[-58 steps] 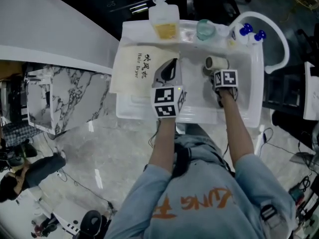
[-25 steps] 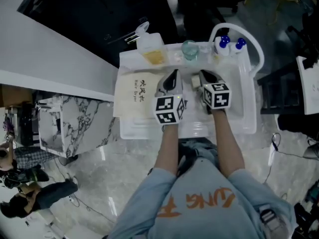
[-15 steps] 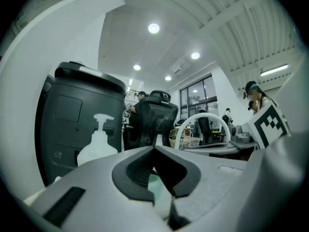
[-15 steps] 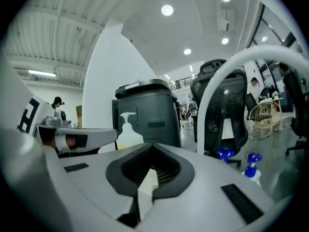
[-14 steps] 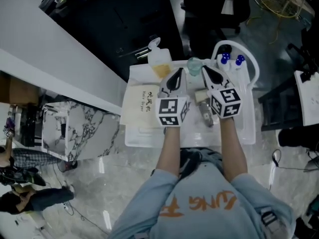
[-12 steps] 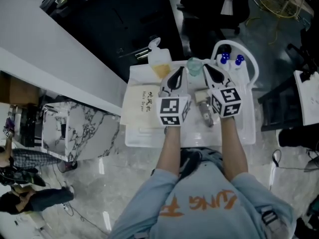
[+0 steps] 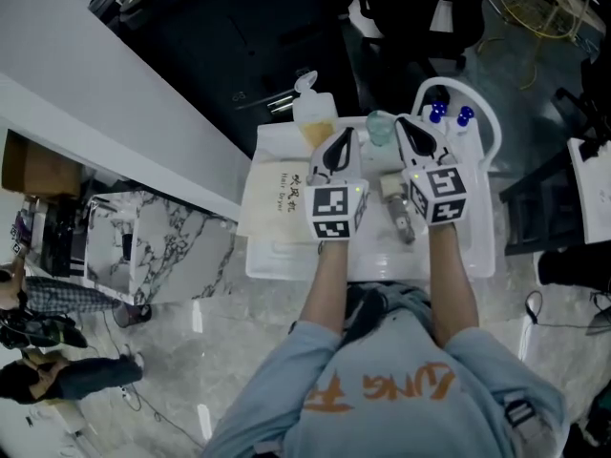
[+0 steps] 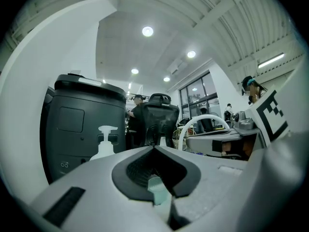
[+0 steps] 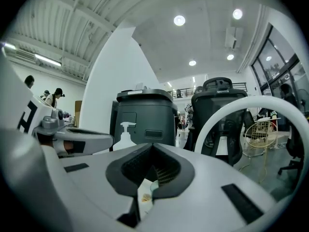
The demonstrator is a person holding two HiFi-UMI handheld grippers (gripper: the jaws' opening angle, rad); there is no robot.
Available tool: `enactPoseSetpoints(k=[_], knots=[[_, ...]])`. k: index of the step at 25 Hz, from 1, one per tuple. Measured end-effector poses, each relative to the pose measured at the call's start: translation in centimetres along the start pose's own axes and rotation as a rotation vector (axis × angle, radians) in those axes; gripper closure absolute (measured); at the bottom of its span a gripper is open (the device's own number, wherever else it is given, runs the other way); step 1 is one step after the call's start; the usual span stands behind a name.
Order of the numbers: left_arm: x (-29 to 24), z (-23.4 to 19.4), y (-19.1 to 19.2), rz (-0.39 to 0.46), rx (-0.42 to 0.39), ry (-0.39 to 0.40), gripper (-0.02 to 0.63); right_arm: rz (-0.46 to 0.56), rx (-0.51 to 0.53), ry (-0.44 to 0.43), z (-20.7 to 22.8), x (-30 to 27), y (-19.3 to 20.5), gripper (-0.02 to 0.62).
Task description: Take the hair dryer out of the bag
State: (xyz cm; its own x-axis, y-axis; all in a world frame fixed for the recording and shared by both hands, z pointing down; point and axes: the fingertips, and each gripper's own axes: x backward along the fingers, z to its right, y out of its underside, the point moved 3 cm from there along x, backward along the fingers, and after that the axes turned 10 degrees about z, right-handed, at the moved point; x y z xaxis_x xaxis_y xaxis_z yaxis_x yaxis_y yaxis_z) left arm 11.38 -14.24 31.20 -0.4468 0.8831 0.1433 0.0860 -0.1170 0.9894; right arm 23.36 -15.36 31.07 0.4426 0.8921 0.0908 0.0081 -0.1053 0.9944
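Head view looks down on a white worktop (image 7: 296, 260) where the cream bag (image 7: 284, 194) lies flat along the left edge, printed side up, and the hair dryer (image 7: 399, 216) lies outside it, on bare surface right of the middle (well apart from the bag). Both tools are held over the worktop, pointing toward its far edge. The left gripper (image 7: 342, 144) appears between bag and dryer, while the right gripper (image 7: 409, 130) appears just right of the dryer, its marker cube beside it. The left gripper view shows that claw (image 8: 155, 149) clenched, its two dark pads meeting at the tip with nothing pinched between them; the right gripper view shows the same for the other claw (image 9: 152, 146), pads together and empty. A pump bottle (image 7: 313, 117) stands at the far left corner, a glass cup (image 7: 380, 127) on the far edge, and a white curved bar (image 7: 492, 113) arches over the far right corner.
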Motion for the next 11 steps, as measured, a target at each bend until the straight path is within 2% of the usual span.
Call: enactPoseSetpoints(k=[11], knots=[[-0.3, -0.7, -0.3, 0.006, -0.033, 0.018, 0.603, 0.041, 0.006, 0.009, 0.2, -1.2, -0.6, 0.595]])
